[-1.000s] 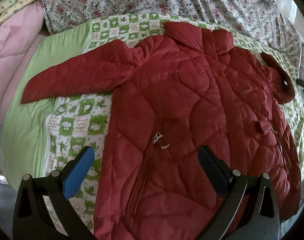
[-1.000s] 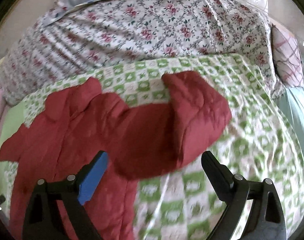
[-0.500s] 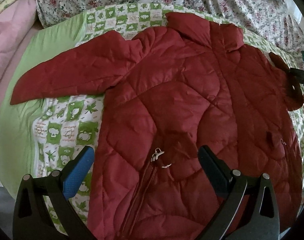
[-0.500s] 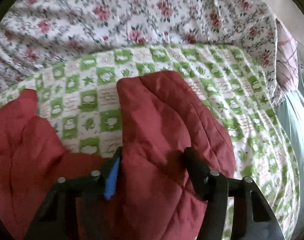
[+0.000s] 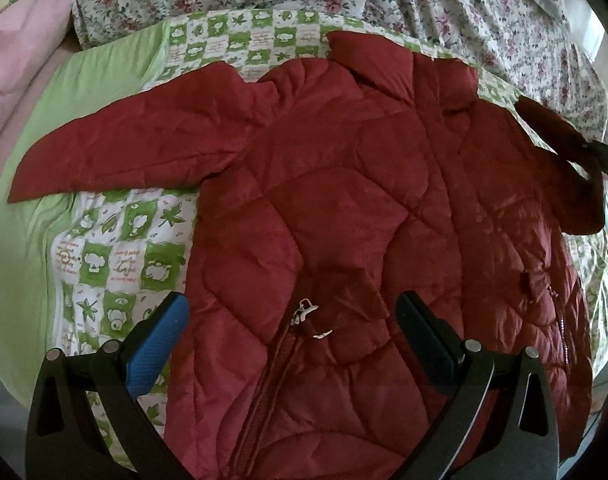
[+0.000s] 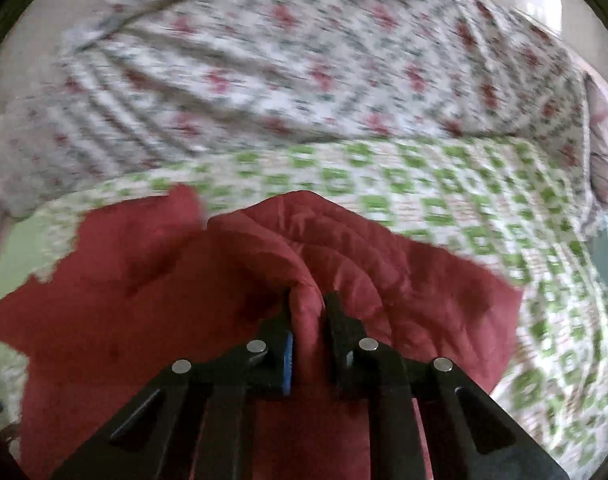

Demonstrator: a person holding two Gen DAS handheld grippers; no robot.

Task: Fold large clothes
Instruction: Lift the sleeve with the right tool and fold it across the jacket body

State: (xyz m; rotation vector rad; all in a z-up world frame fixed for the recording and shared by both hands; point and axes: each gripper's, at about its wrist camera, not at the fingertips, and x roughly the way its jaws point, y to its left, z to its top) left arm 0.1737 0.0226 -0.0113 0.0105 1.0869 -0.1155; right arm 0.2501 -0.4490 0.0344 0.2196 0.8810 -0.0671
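Bed: the green-and-white checked quilt (image 5: 116, 256) covers it and carries the jacket; a plain green border (image 5: 20, 216) runs along the quilt's left edge in the left wrist view.
Floral bedding: a white sheet with red flowers (image 5: 403, 4) lies bunched along the far edge of the quilt, in both views; blurred in the right wrist view.
Pink cover: a pale pink quilted cover (image 5: 20, 52) sits past the far left corner, seen only by the left wrist camera.
Jacket: the red quilted jacket (image 5: 343, 208) lies front up across the middle of the quilt, collar toward the far edge, hem toward the near edge.
Left sleeve: the sleeve (image 5: 136, 148) at the left of the picture is stretched out flat toward the green border; only the left wrist view shows it whole.
Right sleeve: the other sleeve (image 6: 343, 248) is bunched and lifted off the quilt; the right wrist view shows its folds close up, the left wrist view only a dark red flap at the far right.
Zip: the metal pull (image 5: 304, 312) sits on the jacket's front, seen only from the left wrist.
Left gripper: the left gripper (image 5: 292, 332) hangs over the lower front, jaws wide, nothing between them; one blue pad (image 5: 156, 344) shows.
Right gripper: the right gripper (image 6: 308, 308) has just closed its jaws and pinches a ridge of the lifted sleeve.
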